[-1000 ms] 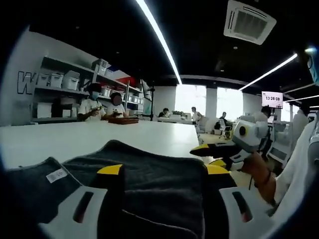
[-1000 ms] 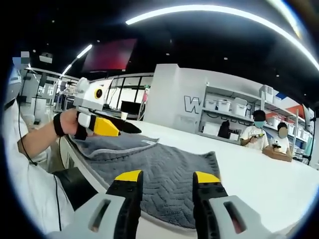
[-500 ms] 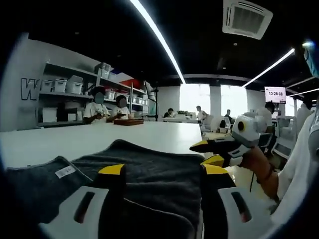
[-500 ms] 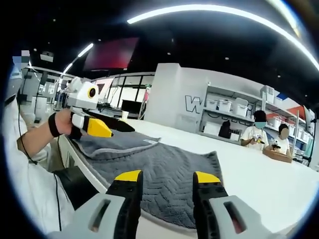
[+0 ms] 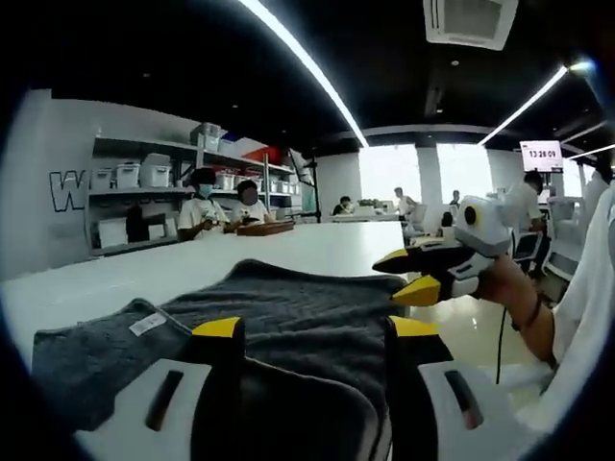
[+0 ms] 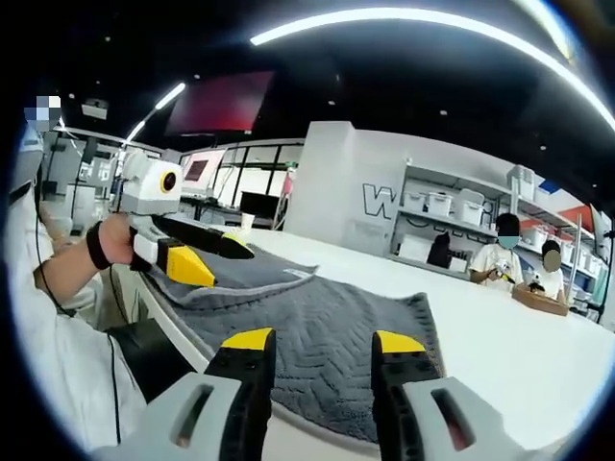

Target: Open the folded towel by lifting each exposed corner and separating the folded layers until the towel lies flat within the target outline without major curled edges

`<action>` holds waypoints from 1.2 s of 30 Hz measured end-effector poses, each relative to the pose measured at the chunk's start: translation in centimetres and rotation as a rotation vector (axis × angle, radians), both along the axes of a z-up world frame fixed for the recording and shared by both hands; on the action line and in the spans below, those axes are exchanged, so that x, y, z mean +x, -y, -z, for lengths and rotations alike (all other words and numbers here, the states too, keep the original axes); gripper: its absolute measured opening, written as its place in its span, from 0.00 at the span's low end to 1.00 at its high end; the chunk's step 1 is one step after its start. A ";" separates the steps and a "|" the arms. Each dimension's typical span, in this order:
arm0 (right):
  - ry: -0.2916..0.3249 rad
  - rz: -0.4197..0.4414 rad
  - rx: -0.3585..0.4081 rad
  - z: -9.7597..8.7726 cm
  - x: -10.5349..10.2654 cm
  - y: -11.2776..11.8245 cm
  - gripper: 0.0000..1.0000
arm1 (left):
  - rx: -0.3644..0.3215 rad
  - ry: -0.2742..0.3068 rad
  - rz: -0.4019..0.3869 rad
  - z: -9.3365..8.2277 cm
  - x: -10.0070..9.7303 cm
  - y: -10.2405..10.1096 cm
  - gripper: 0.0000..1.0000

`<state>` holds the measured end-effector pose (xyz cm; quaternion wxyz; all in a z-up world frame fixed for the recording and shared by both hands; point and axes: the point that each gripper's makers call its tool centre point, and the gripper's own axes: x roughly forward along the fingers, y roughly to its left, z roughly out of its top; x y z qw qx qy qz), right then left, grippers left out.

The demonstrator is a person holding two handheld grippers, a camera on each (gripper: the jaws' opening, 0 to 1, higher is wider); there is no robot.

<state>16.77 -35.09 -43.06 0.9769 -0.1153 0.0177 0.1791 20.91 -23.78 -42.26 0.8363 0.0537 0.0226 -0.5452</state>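
My left gripper (image 5: 312, 331) gapes over the towel (image 5: 288, 307), gripping nothing. My right gripper (image 6: 322, 341) is likewise wide and empty; snatching both layers together could drag the fold rather than part it.

Long ceiling light strips (image 5: 306, 65) give bright, even light, while the ceiling between them is dark. Windows (image 5: 423, 173) at the far end are overexposed. The white counter (image 6: 509, 355) shines. Fisheye bends the edges strongly; distant people look perhaps slightly soft.

The towel (image 6: 317, 336) was matt grey cloth, woven in a raised zigzag, with a small white fabric label (image 5: 146, 324). The surface (image 6: 519, 355) looked smooth, faintly glossy white. Each claw (image 6: 319, 346) showed hard plastic.
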 end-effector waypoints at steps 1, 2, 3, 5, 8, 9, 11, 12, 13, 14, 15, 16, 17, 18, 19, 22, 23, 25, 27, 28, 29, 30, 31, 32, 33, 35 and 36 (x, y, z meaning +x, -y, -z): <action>-0.001 -0.001 0.000 0.0 0.0 -0.1 0.35 | 0.010 0.009 -0.004 0.2 0.0 0.0 0.58; -0.001 -0.003 -0.001 0.1 0.1 -0.1 0.35 | 0.020 0.017 -0.009 0.4 -0.1 -0.1 0.58; -0.003 -0.008 0.003 0.1 0.1 -0.2 0.35 | 0.029 0.019 -0.012 0.5 -0.1 -0.1 0.58; -0.006 -0.020 0.011 0.3 0.1 -0.5 0.35 | 0.046 0.023 -0.018 0.8 -0.2 -0.2 0.57; -0.013 -0.021 0.004 0.5 0.2 -0.7 0.35 | 0.066 0.030 -0.030 1.0 -0.3 -0.4 0.56; -0.016 -0.023 0.002 0.6 0.2 -0.8 0.35 | 0.091 0.048 -0.054 1.3 -0.2 -0.6 0.57; -0.011 -0.032 0.017 0.4 0.2 -0.9 0.35 | 0.120 0.069 -0.065 1.7 -0.2 -0.8 0.57; -0.009 -0.030 0.011 0.3 0.2 -1.0 0.35 | 0.119 0.074 -0.076 1.8 -0.1 -0.9 0.57; -0.010 -0.029 0.008 0.3 0.2 -1.0 0.35 | 0.123 0.088 -0.080 1.8 -0.1 -1.0 0.57; -0.008 -0.029 0.008 0.3 0.1 -1.0 0.35 | 0.122 0.089 -0.082 1.8 -0.1 -1.0 0.57; -0.007 -0.030 0.009 0.3 0.1 -1.0 0.35 | 0.126 0.087 -0.092 1.9 0.0 -1.1 0.57; -0.007 -0.032 0.011 0.3 0.1 -1.1 0.35 | 0.129 0.085 -0.095 1.9 0.1 -1.2 0.57; -0.007 -0.033 0.011 0.2 0.1 -1.1 0.35 | 0.138 0.085 -0.097 2.1 0.1 -1.2 0.57; -0.007 -0.033 0.010 0.2 0.1 -1.2 0.35 | 0.143 0.086 -0.101 2.2 0.2 -1.3 0.57; -0.006 -0.032 0.006 0.3 0.1 -1.2 0.35 | 0.147 0.084 -0.106 2.3 0.2 -1.4 0.57; -0.016 -0.037 0.007 0.5 0.2 -1.3 0.35 | 0.144 0.085 -0.106 2.3 0.1 -1.4 0.57; -0.016 -0.037 0.008 0.5 0.2 -1.3 0.35 | 0.144 0.083 -0.106 2.4 0.1 -1.4 0.57; -0.016 -0.039 0.009 0.5 0.2 -1.4 0.35 | 0.158 0.084 -0.110 2.7 0.1 -1.3 0.57; -0.016 -0.039 0.009 0.5 0.1 -1.4 0.35 | 0.160 0.080 -0.105 2.8 0.0 -1.3 0.58; -0.015 -0.039 0.009 0.5 0.1 -1.4 0.35 | 0.161 0.077 -0.100 2.9 -0.1 -1.2 0.58; -0.014 -0.039 0.009 0.5 0.1 -1.4 0.35 | 0.162 0.075 -0.094 3.0 -0.2 -1.1 0.58; -0.013 -0.038 0.010 0.4 0.1 -1.4 0.35 | 0.157 0.068 -0.091 3.0 -0.3 -1.0 0.58; -0.013 -0.037 0.010 0.4 0.1 -1.3 0.35 | 0.158 0.069 -0.091 3.0 -0.3 -1.0 0.58; -0.013 -0.037 0.011 0.4 0.1 -1.3 0.35 | 0.159 0.069 -0.091 3.0 -0.4 -1.0 0.58; -0.013 -0.037 0.011 0.4 0.2 -1.3 0.35 | 0.159 0.069 -0.091 3.1 -0.4 -0.9 0.58; -0.014 -0.035 0.011 0.4 0.2 -1.3 0.35 | 0.162 0.072 -0.089 3.1 -0.5 -0.8 0.58; -0.014 -0.035 0.010 0.4 0.2 -1.3 0.35 | 0.164 0.074 -0.087 3.2 -0.5 -0.8 0.58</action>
